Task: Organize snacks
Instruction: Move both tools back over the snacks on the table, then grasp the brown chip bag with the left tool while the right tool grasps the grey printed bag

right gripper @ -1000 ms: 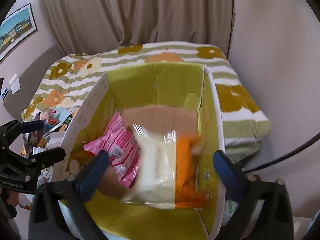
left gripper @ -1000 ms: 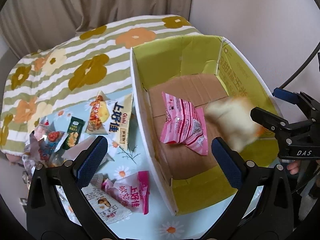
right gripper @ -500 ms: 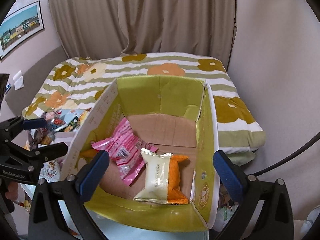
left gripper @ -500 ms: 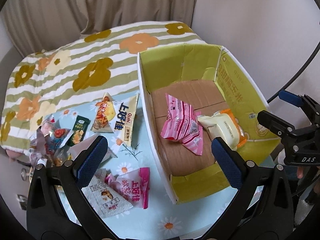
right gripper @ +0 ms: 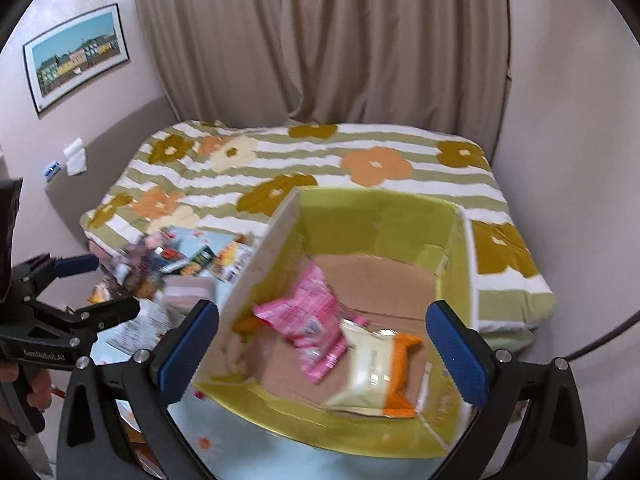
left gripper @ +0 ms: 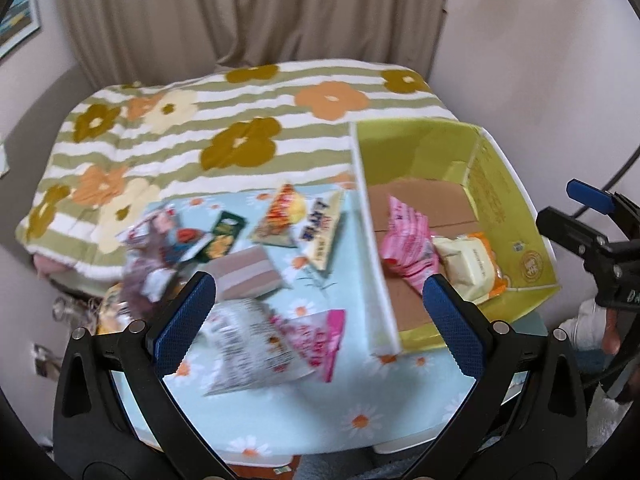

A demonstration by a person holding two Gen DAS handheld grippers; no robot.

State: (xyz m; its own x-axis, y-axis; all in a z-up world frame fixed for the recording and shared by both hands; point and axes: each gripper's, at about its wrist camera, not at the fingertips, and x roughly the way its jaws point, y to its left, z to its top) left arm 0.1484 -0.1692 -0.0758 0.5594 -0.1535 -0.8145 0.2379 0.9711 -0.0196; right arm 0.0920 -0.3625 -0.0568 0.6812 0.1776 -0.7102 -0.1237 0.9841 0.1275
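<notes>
In the green box point(right gripper: 372, 216): pink packet point(right gripper: 316, 316), cream-orange packet point(right gripper: 372, 376) | table point(left gripper: 360, 420): loose snacks point(left gripper: 280, 224) left of box | left gripper point(left gripper: 320, 308) spread wide, empty | right gripper point(right gripper: 324, 340) spread wide, empty

left wrist view above snacks, right wrist view above box point(right gripper: 456, 264), box shared

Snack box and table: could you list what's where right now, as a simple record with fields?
Box: green cardboard box, open at the top, on the flowered table cover
Inside box: pink packet and cream-and-orange packet, lying side by side on the floor of the box
Outside box: several packets to the left of the box, among them a pink-edged white packet nearest the camera
Left hand-held gripper: open, empty, above the loose packets
Right hand-held gripper: open, empty, above the box
Background: bed with striped flower blanket
</notes>
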